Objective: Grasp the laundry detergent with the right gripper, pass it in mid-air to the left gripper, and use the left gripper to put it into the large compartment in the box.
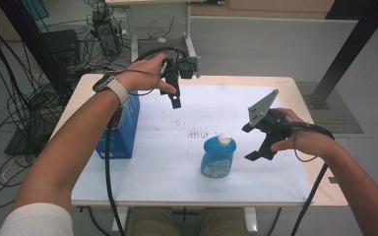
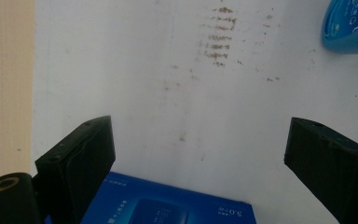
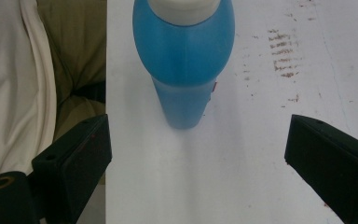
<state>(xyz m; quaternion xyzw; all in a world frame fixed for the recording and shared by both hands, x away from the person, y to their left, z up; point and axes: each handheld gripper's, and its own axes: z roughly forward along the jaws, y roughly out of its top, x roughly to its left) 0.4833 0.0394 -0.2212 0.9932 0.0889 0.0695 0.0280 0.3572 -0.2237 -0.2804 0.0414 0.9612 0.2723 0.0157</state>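
Observation:
A blue bottle [image 1: 218, 157] with a white cap [image 1: 224, 138] stands upright on the white sheet [image 1: 177, 172], near the front middle. My right gripper [image 1: 250, 143] hovers just right of it, open and holding nothing. In the right gripper view the blue bottle [image 3: 184, 60] stands ahead of the open right gripper [image 3: 198, 135], apart from both jaws. A blue box [image 1: 122, 129] stands at the sheet's left edge. My left gripper [image 1: 175, 99] is raised above the far part of the table, right of the box, pointing down. The left gripper [image 2: 200, 140] is open over the blue box [image 2: 168, 207].
Brown smudges [image 1: 197, 133] mark the sheet's middle. The wooden table edge [image 1: 325, 196] shows around the sheet. Cables and equipment [image 1: 103, 29] crowd the floor at the back left. A black frame post [image 1: 349, 49] rises at the back right.

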